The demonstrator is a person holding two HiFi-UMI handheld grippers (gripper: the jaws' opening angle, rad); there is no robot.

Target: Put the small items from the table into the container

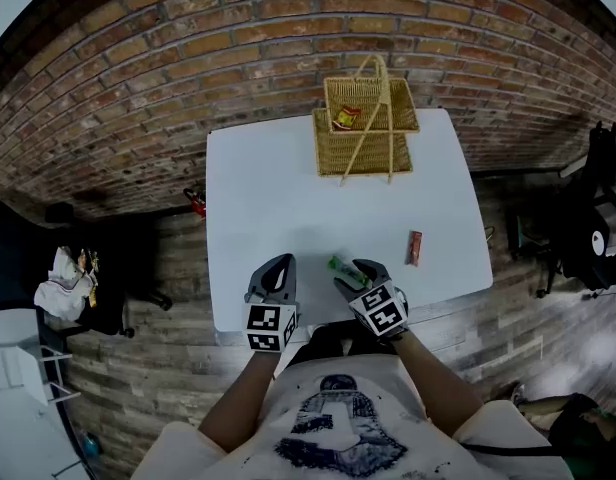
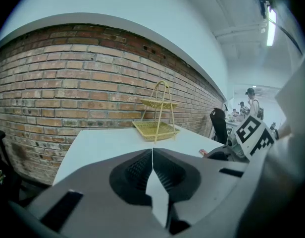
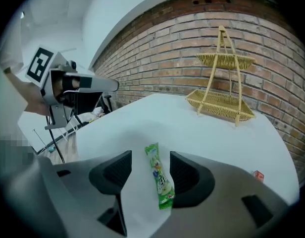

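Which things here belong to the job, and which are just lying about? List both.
Job: green packet, red packet, basket, table, right hand-held gripper.
Lying about: black chair, white cloth.

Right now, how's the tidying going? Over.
Left hand-held gripper shut, empty. Right hand-held gripper open around green snack packet, flat on table. Path to wicker basket clear.
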